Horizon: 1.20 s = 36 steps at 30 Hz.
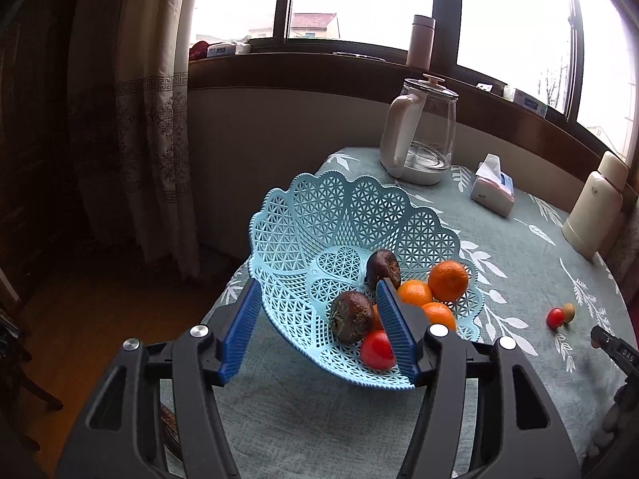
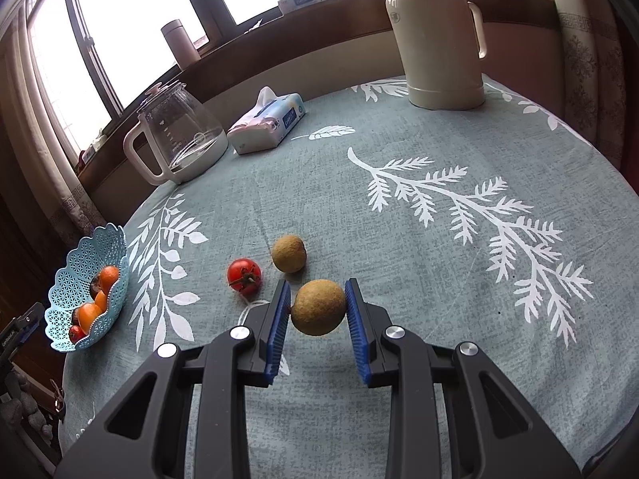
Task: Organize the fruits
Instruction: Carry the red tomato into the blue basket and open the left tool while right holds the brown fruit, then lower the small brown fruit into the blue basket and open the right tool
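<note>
Mostly done: basket (image 1: 279, 219) holds roughly 7 fruits. Right gripper (image 2: 317, 303) pinching a kiwi (image 2: 318, 306); left gripper (image 1: 317, 299) spread wide. Tomato (image 2: 244, 274) and kiwi 2 (image 2: 288, 253) left.

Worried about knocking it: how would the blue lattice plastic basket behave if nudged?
The blue lattice plastic basket looks thin and perforated, so probably light and apt to slide. It already sits tilted at the table edge, fruit pooled low, so it might tip.
</note>
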### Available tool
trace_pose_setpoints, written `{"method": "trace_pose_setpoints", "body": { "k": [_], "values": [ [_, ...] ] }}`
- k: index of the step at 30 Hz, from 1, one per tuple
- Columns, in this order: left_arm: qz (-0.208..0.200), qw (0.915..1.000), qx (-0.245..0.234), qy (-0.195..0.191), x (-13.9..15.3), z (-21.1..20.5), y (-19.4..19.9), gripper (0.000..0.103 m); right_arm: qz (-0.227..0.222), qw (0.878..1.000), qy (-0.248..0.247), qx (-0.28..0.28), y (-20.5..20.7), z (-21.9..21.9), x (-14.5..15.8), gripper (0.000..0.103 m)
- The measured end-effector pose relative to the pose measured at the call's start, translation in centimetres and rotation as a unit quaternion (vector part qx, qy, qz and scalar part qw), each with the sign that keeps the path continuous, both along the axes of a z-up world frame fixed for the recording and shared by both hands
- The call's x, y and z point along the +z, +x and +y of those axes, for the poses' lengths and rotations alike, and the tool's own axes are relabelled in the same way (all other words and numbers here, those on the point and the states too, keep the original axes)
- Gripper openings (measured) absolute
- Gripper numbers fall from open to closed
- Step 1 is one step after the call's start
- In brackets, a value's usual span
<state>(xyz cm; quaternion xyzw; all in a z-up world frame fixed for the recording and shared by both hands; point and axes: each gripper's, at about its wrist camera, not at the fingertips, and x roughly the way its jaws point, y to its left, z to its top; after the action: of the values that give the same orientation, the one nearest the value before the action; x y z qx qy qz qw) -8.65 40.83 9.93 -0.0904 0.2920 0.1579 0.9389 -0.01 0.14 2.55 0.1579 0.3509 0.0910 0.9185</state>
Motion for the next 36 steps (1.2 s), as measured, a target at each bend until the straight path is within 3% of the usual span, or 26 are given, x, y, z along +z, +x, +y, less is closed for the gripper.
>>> {"method": "trace_pose_setpoints", "body": {
  "k": [10, 19, 28, 36],
  "values": [
    [-0.014, 0.9998, -0.011, -0.001, 0.8, 0.8, -1.2, 0.062, -0.020, 0.997, 0.007, 0.081, -0.2, 5.6, 3.2, 0.029],
    [-0.026, 0.9993, -0.012, -0.026, 1.0, 1.9, -1.6, 0.064, -0.036, 0.983, 0.015, 0.181, 0.7, 15.4, 6.0, 0.029],
    [-0.031, 0.9985, -0.013, -0.042, 1.1, 2.4, -1.8, 0.064, -0.012, 0.972, 0.011, 0.233, 2.6, 23.3, 5.2, 0.029],
    [-0.028, 0.9983, -0.005, -0.050, 0.7, 3.0, -1.6, 0.068, 0.003, 0.974, 0.010, 0.224, 3.5, 24.1, 3.9, 0.034]
  ]
}}
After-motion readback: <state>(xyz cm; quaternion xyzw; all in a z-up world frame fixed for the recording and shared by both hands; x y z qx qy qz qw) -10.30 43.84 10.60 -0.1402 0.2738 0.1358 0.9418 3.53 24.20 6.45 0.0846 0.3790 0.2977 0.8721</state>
